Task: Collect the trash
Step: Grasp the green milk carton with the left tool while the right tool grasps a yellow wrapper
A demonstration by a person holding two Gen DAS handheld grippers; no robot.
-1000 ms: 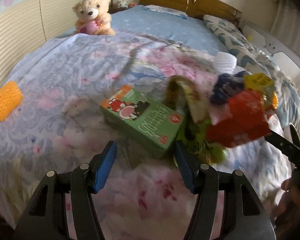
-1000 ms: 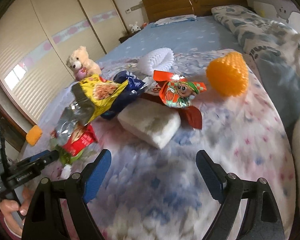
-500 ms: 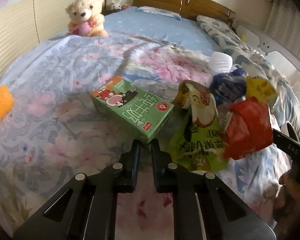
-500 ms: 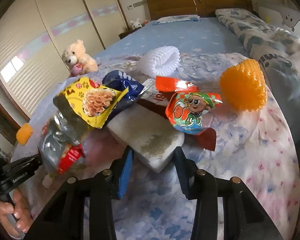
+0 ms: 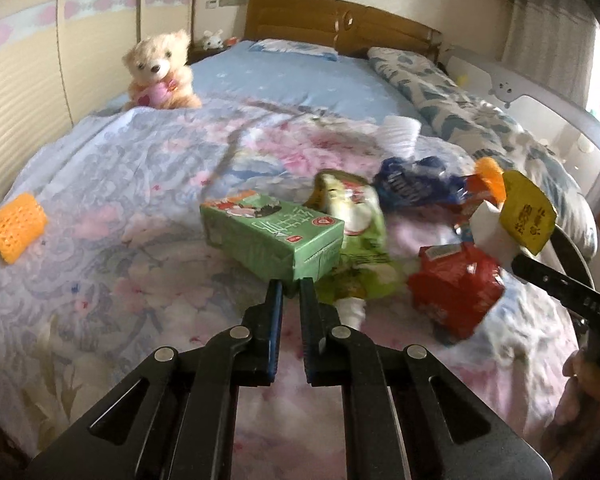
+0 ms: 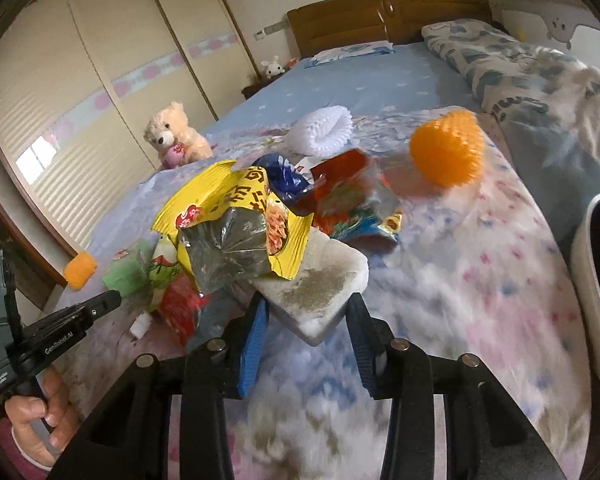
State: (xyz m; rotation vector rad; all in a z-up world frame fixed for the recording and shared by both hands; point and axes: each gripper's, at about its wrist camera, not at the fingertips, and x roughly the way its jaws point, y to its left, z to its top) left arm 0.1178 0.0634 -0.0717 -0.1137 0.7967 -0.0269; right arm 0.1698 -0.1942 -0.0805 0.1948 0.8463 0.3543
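Green carton (image 5: 274, 236) long axis running away-left, left gripper (image 5: 290, 286) pinching its near corner — a second ago released, right gripper (image 6: 306, 312) now clamping white block (image 6: 320, 288).

I see the carton (image 5: 272, 236) lying on the bed (image 5: 100, 184), wrappers (image 5: 456, 284) heaped to its right, the teddy bear (image 5: 160, 72) sitting far behind at left.

Just the bedroom stuff here

Teddy bear (image 5: 158, 70) sits near the bed's left edge; wooden headboard (image 5: 340, 20) at the far end.
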